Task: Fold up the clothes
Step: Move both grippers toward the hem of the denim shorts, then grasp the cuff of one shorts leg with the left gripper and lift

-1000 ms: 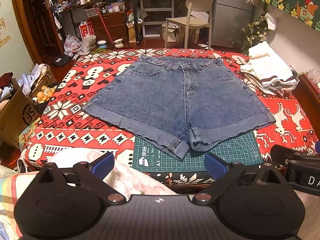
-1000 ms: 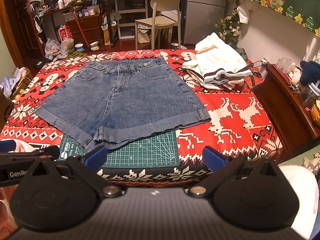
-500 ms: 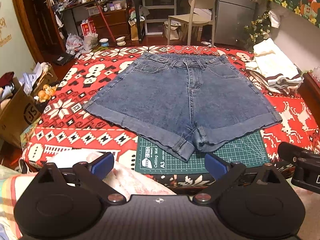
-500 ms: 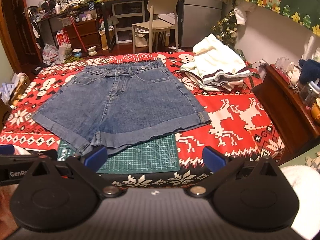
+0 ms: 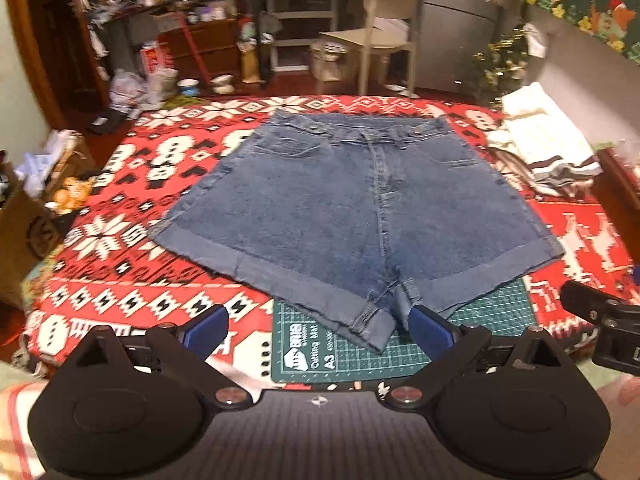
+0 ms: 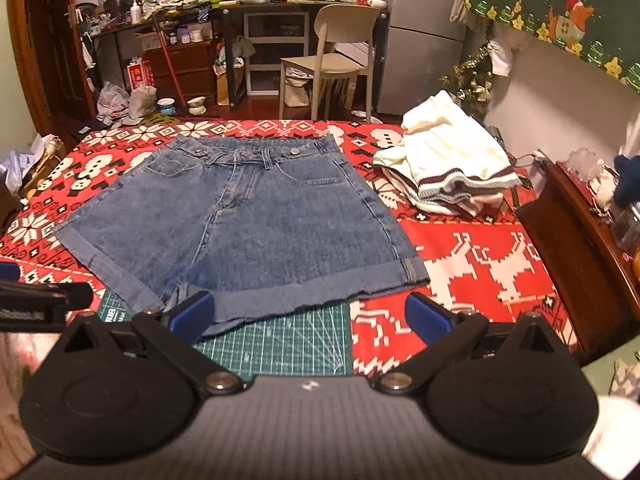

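Note:
Blue denim shorts [image 5: 352,216] lie flat, waistband at the far side, cuffed legs toward me, on a red patterned cloth [image 5: 120,264]; they also show in the right wrist view [image 6: 248,232]. Their crotch overlaps a green cutting mat [image 5: 472,328]. My left gripper [image 5: 318,330] is open and empty, just short of the near leg hems. My right gripper [image 6: 310,318] is open and empty, hovering at the right leg's hem over the mat [image 6: 280,344]. The right gripper's body also shows at the right edge of the left wrist view [image 5: 600,320].
A pile of white knitwear with dark stripes [image 6: 452,168] lies on the cloth at the far right. A dark wooden cabinet [image 6: 580,248] stands to the right of the table. A chair [image 6: 332,60] and cluttered desks stand behind. Cardboard boxes [image 5: 36,216] sit at the left.
Both grippers have moved forward toward the shorts' leg hems, which now appear larger and closer. The jaws stay open. The shorts have not moved.

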The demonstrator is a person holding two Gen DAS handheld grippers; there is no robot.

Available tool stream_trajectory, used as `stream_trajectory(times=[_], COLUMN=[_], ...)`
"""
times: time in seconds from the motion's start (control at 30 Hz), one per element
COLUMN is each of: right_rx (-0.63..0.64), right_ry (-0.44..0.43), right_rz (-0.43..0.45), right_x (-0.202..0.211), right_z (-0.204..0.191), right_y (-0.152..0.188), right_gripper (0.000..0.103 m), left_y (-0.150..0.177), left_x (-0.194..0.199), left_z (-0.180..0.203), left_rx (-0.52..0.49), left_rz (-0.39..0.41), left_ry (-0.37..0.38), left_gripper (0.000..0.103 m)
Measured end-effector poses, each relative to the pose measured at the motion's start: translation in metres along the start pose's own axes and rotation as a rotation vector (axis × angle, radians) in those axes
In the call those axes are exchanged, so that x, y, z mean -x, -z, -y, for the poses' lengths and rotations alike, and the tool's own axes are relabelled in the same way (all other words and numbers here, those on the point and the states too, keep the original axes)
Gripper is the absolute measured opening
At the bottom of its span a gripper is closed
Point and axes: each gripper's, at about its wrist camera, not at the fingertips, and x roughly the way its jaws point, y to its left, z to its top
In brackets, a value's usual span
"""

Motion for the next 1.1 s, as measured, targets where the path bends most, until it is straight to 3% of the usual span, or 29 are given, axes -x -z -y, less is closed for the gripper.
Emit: stream_trajectory(times=[0.2,0.6,0.77,0.93,1.1], right_rx=[0.005,-0.025,0.017,0.027,0.022], right_ry=[-0.020,-0.122,-0.151,-0.193,-0.203], right_rz=[-0.016,-0.024,-0.029,-0.046,-0.081], right_x=[-0.021,-0.060,-0.077,-0.096,-0.117], right_z=[0.009,0.008,-0.020,-0.042,-0.053], right_y=[-0.009,-0.025,-0.036,-0.047,-0.053], right_gripper=[0.102,0.102,0.101,0.101,0.101], left_y=[-0.020,-0.071,-0.081,-0.077,-0.071], left_x=[-0.010,-0.045,-0.076,-0.114,-0.142], left_z=[-0.028,-0.104,-0.142,-0.184,-0.214], left_rx=[0.033,0.020,0.021,0.114,0.194], left_rz=[0.008,-0.023,-0.074,-0.121,-0.092], left_ry=[0.028,0.031,0.027,0.047,0.041], left_gripper=[0.097,0.080,0.060,0.043,0.036])
